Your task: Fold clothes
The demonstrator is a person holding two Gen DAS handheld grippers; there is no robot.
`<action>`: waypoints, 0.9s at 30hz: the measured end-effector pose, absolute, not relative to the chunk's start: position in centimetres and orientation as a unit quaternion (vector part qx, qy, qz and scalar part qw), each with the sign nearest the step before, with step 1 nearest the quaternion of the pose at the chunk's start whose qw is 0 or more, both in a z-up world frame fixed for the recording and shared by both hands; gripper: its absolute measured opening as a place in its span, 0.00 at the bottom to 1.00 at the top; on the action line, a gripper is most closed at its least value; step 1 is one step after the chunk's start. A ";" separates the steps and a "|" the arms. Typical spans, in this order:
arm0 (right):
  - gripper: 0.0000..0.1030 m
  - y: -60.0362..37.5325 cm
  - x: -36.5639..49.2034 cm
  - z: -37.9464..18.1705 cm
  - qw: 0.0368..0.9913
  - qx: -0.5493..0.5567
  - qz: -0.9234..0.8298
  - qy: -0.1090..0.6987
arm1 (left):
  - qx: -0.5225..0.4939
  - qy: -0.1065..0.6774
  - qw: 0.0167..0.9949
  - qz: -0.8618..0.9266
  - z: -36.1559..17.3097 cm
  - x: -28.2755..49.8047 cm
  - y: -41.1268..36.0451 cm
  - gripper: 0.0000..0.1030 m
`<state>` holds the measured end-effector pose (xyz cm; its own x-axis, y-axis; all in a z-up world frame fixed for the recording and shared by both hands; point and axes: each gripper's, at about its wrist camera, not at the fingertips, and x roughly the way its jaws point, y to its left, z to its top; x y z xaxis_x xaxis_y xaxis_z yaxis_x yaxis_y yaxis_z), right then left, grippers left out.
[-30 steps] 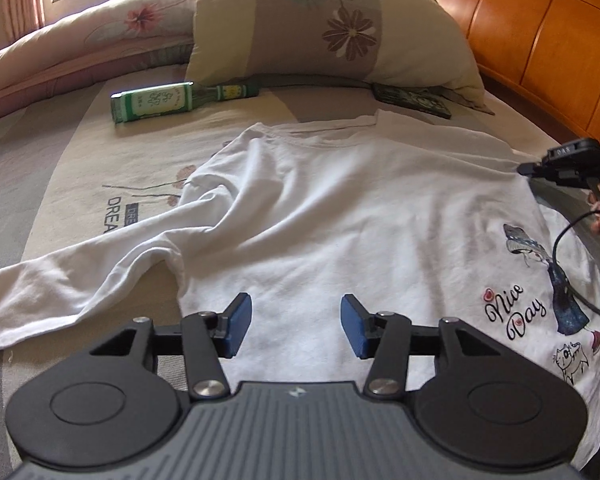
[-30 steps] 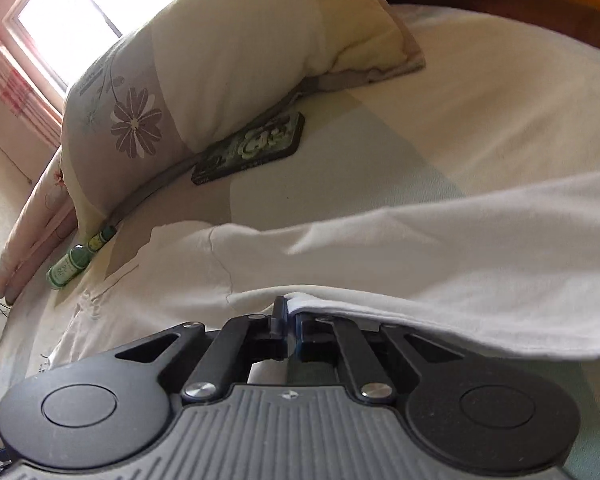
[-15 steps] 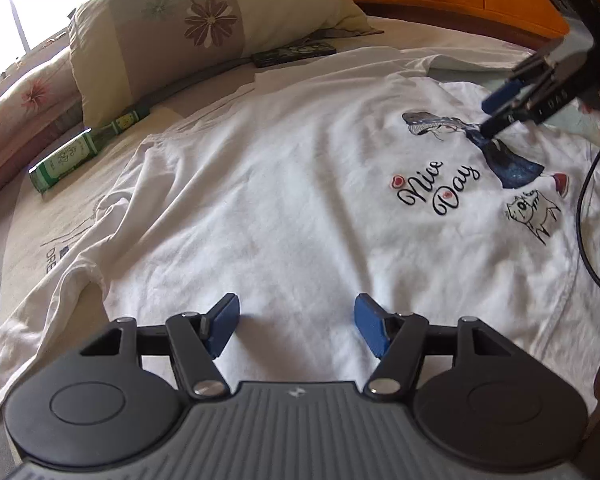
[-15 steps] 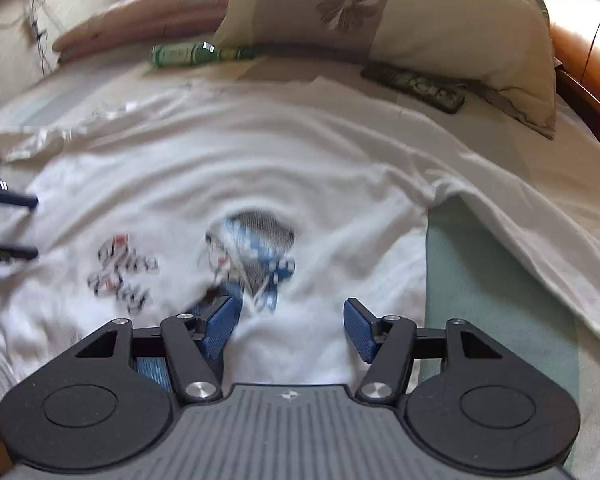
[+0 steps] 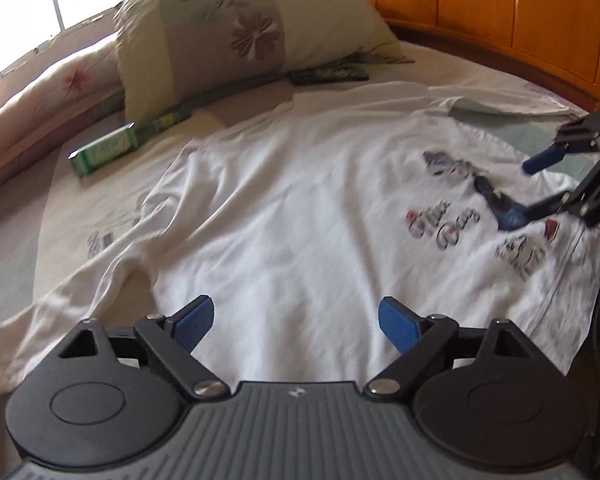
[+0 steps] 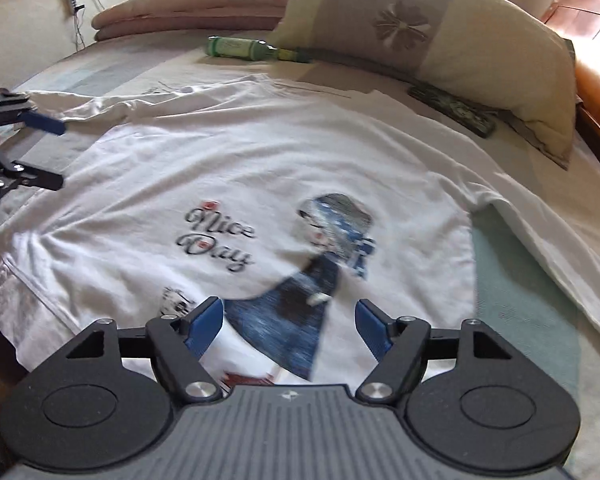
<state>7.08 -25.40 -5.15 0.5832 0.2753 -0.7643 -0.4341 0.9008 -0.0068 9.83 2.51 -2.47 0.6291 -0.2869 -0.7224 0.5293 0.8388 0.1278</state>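
White shirt (image 6: 260, 168) spread print-up on the bed (image 6: 532, 312), sleeves out to either side — laid flat, no fold yet made. Left gripper (image 5: 296, 322) and right gripper (image 6: 289, 322) hover over its near hem, jaws wide and opening, nothing between them. Judged step: choosing grasp points; the next move calls for lowering each gripper to a sleeve or side edge — pinching one layer cleanly.

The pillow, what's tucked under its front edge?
The green bottle's neck runs under the pillow, and a dark patterned case lies at its edge. Anything deeper underneath is covered.
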 end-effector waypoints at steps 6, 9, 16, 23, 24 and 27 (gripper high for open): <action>0.79 -21.8 7.5 -7.6 0.893 -0.059 0.165 0.415 | 0.214 0.350 0.882 -0.233 -6.8 11.4 -4.0 0.87; 0.97 -22.5 5.9 -8.1 0.893 -0.053 0.144 0.423 | 0.193 0.348 0.889 -0.226 -8.3 11.1 -3.4 0.90; 1.00 -25.6 -0.8 -8.7 0.899 -0.047 0.123 0.419 | 0.095 0.393 0.891 -0.205 -8.8 9.0 3.1 1.00; 1.00 -25.2 -0.2 -8.7 0.897 -0.042 0.103 0.427 | 0.122 0.374 0.895 -0.210 -5.8 10.8 1.4 0.99; 1.00 -25.1 -0.1 -8.7 0.898 -0.040 0.101 0.427 | 0.106 0.375 0.892 -0.227 -5.6 11.9 1.0 0.99; 1.00 -25.2 -0.1 -8.8 0.900 -0.035 0.096 0.424 | 0.059 0.389 0.885 -0.249 -6.5 14.7 0.5 0.99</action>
